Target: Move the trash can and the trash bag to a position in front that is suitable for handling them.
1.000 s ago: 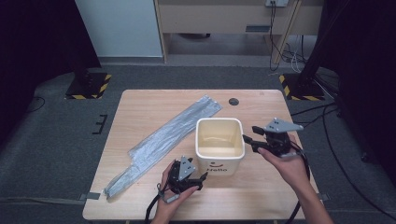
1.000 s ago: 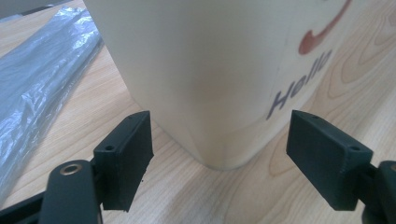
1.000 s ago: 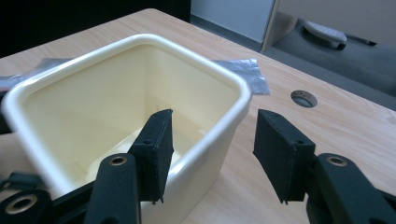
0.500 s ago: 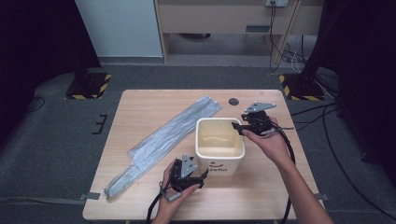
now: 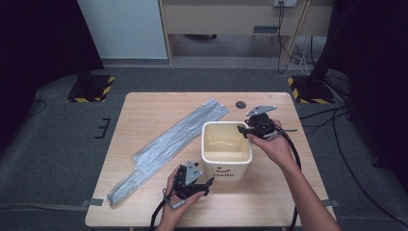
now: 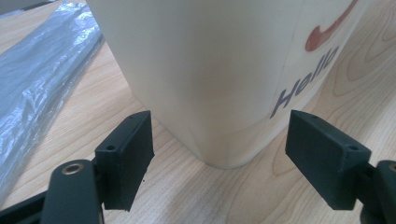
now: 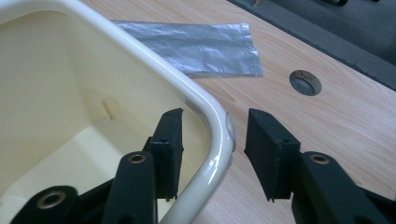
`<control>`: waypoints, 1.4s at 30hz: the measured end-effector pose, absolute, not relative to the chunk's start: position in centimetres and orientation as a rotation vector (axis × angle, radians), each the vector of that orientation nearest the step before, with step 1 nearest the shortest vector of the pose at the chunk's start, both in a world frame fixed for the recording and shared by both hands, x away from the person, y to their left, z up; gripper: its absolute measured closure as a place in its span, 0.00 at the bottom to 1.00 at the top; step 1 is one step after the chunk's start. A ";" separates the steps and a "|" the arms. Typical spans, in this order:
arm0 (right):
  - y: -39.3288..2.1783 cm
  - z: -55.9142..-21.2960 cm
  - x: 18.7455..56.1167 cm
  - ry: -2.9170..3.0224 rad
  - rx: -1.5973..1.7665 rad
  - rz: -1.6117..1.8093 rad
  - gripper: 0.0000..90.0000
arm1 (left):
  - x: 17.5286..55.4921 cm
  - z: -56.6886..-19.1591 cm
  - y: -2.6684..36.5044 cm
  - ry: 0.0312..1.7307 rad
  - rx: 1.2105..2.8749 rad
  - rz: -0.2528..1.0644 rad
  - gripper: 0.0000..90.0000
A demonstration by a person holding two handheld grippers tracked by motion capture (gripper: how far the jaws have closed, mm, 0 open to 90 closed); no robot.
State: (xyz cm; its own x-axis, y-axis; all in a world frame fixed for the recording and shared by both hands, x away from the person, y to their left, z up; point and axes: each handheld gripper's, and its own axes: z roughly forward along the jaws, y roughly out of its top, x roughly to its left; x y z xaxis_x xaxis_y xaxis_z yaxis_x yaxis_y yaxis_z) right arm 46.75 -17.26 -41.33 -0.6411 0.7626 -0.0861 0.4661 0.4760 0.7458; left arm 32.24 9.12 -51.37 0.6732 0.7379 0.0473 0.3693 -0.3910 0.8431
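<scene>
**Bin rim straddled by the right jaws, lower corner framed by the left**

A cream bin (image 5: 226,150) with a "Hello" print is stood upright on the wooden surface (image 5: 154,108), just right of a long grey plastic bag (image 5: 166,144) laid flat and diagonally beside it. A small dark round insert (image 5: 240,104) is set in the surface beyond the bin.

The right gripper (image 5: 246,131) is held at the bin's far right corner. In the right gripper view the rounded rim (image 7: 212,116) is seen between the jaws: one jaw is placed inside the bin against the inner wall, the other outside with a visible gap to the rim. These jaws have just been closing and are now at a moderate width, with the rim between them but not yet pinched. This placement is judged to be a preparation for gripping the bin by its wall, probably to steady or lift it.

The left gripper (image 5: 208,182) is kept low at the bin's near left corner, close to the surface. In the left gripper view its jaws are spread wide, and the bin's bottom corner (image 6: 224,158) is centred between them, touched by neither pad. This is judged to be a bracing position, held ready while the right side is secured.
</scene>
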 end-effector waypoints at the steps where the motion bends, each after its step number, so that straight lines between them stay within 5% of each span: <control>1: -17.3 -41.3 46.7 2.318 1.026 0.988 0.65 | 32.3 -51.4 9.1 0.856 2.010 0.533 0.25; 9: -17.0 -40.9 46.5 2.315 1.014 0.991 0.74 | 32.2 -51.4 9.1 0.855 2.012 0.531 0.25; 42: -18.4 -39.0 46.4 2.297 1.107 1.096 0.83 | 31.3 -50.2 12.4 0.859 1.965 0.515 0.20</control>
State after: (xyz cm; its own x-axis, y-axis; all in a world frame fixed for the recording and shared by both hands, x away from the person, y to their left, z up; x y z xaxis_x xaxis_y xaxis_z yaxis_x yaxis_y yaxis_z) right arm 46.38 -18.41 -38.99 -0.6262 0.7796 0.0082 0.4966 0.3907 0.7751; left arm 31.29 12.41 -50.17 0.6714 0.7408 0.0181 0.3645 -0.3514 0.8624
